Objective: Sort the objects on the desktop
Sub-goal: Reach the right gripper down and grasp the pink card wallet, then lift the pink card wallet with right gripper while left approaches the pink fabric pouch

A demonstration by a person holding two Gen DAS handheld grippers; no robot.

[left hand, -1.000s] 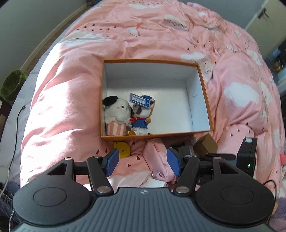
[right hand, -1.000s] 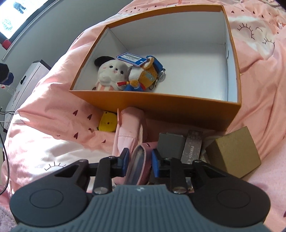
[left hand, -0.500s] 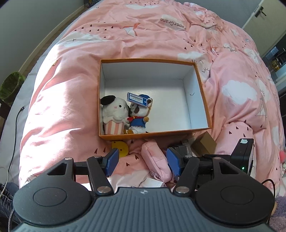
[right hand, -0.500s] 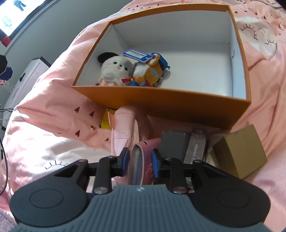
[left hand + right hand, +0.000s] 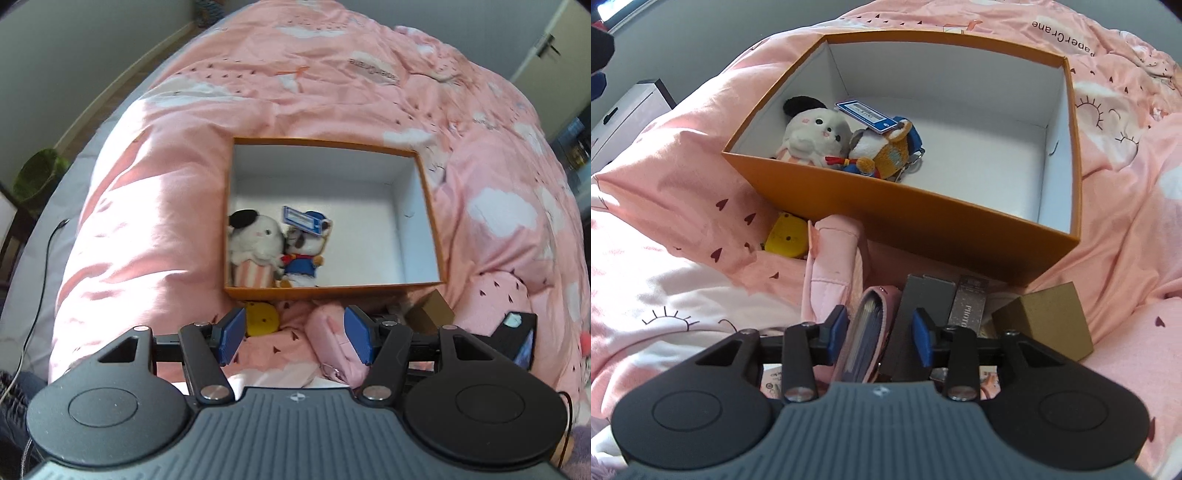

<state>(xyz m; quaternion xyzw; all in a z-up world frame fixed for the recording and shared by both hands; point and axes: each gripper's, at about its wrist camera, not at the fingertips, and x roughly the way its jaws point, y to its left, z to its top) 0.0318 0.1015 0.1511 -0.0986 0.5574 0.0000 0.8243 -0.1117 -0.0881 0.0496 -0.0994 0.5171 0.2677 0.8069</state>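
- The right hand-held gripper (image 5: 880, 338) is opening its jaws around a pink card pouch (image 5: 866, 334), just before the orange box (image 5: 923, 218) on the bed.
- The left hand-held gripper (image 5: 294, 338) is hovering spread and empty.
- Two plush toys (image 5: 846, 142) are lying inside the box.

One orange box (image 5: 923, 221) is counted on the bed. Two plush toys are seen in its near-left corner: one white (image 5: 812, 136), one sailor-dressed (image 5: 882, 151). Outside its near wall are counted one yellow item (image 5: 785, 236), two pink pouches (image 5: 834, 266) (image 5: 868, 332), one grey box (image 5: 919, 306), one silver bar (image 5: 969, 306) and one gold box (image 5: 1049, 317).
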